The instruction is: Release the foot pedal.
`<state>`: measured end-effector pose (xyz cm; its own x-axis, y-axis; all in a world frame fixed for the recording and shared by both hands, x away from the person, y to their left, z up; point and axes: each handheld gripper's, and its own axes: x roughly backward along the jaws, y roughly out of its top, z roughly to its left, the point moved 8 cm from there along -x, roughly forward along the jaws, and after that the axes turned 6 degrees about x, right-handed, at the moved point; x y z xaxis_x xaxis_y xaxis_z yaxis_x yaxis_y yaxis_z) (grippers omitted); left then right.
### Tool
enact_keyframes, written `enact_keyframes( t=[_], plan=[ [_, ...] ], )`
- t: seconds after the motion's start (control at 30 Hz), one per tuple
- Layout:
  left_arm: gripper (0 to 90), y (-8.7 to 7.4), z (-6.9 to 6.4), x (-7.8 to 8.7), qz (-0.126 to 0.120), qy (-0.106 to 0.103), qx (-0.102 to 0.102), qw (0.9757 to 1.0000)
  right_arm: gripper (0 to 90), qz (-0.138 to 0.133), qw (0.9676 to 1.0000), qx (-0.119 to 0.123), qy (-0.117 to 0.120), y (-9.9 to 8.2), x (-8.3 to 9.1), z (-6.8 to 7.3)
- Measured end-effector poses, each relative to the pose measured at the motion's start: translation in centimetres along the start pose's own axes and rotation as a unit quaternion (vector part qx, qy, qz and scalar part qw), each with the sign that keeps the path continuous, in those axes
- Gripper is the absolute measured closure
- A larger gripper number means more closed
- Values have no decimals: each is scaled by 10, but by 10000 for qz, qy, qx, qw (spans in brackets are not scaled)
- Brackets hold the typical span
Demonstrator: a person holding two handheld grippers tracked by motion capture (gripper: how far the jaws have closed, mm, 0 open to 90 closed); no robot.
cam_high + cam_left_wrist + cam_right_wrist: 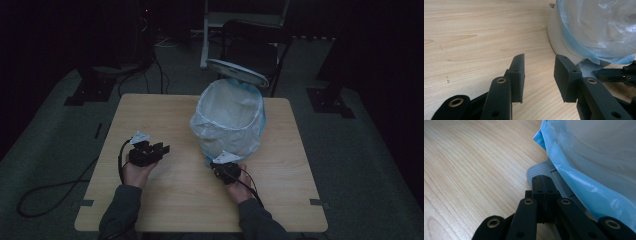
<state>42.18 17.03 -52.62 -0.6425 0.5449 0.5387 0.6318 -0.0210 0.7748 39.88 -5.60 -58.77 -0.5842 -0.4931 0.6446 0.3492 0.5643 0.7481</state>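
A small white pedal bin [229, 122], lined with a pale blue bag [596, 27] folded over its rim, was seen standing on the wooden table [165, 107], its lid [237, 73] tipped up at the far side. The right gripper [218, 165] was held at the bin's near foot, its jaws closed flat against each other with nothing between them. In the right gripper view, those shut tips [543, 181] were pressed down on the grey pedal [541, 171] jutting out from under the bag's hem. The left gripper [161, 148] was held well to the left of the bin, low over the bare wood. Its jaws were parted and empty, the tips pointed towards the bin's base [559, 42]. No contact with the bin was made by that gripper.
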Motion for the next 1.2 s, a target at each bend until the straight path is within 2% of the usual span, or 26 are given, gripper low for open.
enact_keyframes(
  t=[0.47, 0.8, 1.07, 1.2],
  plan=[
    [618, -6, 0, -2, 10, -41, 55, 10000, 900, -50, 9999, 109, -86, 5, 5, -1],
    [617, -9, 1, -5, 23, -40, 112, 9999, 900, -182, 9998, 40, -118, 10, 12, -2],
    [615, -10, 4, -6, 16, -9, 158, 9999, 900, -103, 9993, 333, -119, 1, 21, 7],
    [614, -10, 5, -6, 18, -11, 168, 9999, 900, -38, 9991, 396, -129, -8, 25, 9]
  ],
)
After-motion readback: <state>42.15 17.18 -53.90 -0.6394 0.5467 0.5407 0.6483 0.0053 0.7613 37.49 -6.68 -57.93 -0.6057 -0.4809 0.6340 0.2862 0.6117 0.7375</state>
